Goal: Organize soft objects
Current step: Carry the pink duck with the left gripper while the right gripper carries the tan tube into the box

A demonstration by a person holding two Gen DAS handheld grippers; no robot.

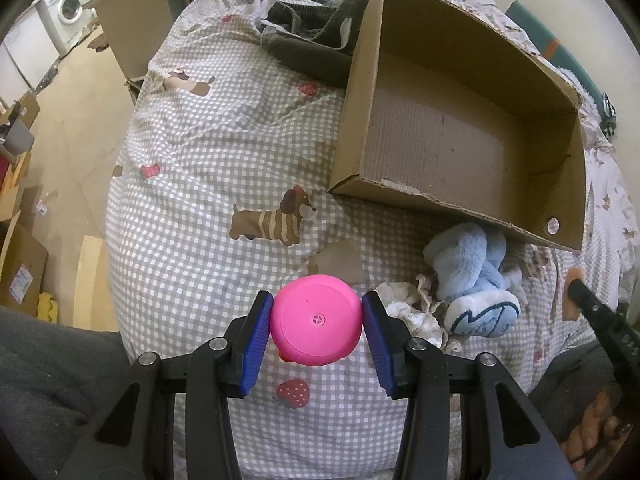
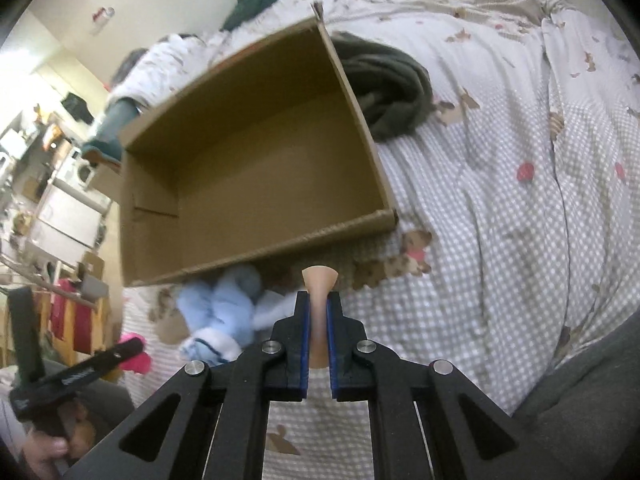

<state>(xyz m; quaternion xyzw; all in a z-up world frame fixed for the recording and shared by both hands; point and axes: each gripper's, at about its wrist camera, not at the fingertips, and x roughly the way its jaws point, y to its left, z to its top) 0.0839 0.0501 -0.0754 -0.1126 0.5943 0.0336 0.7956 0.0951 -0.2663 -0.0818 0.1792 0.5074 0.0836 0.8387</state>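
My left gripper [image 1: 318, 318] is shut on a round pink toy [image 1: 316, 320] and holds it just above the checked bedspread [image 1: 192, 152]. An open cardboard box [image 1: 460, 128] lies empty ahead to the right. A light blue plush toy [image 1: 472, 276] and a cream frilly cloth [image 1: 408, 308] lie by the box's near wall. My right gripper [image 2: 318, 300] is shut on a thin beige soft piece [image 2: 319, 280], in front of the box [image 2: 256, 168]. The blue plush [image 2: 224, 312] lies to its left, under the box's near edge.
A dark grey-green garment [image 1: 308, 48] lies bunched on the bed behind the box, also in the right wrist view [image 2: 392, 88]. The bed edge drops to the floor [image 1: 68, 128] on the left, where cardboard boxes [image 1: 20, 268] stand. The other handheld gripper shows at lower left [image 2: 76, 376].
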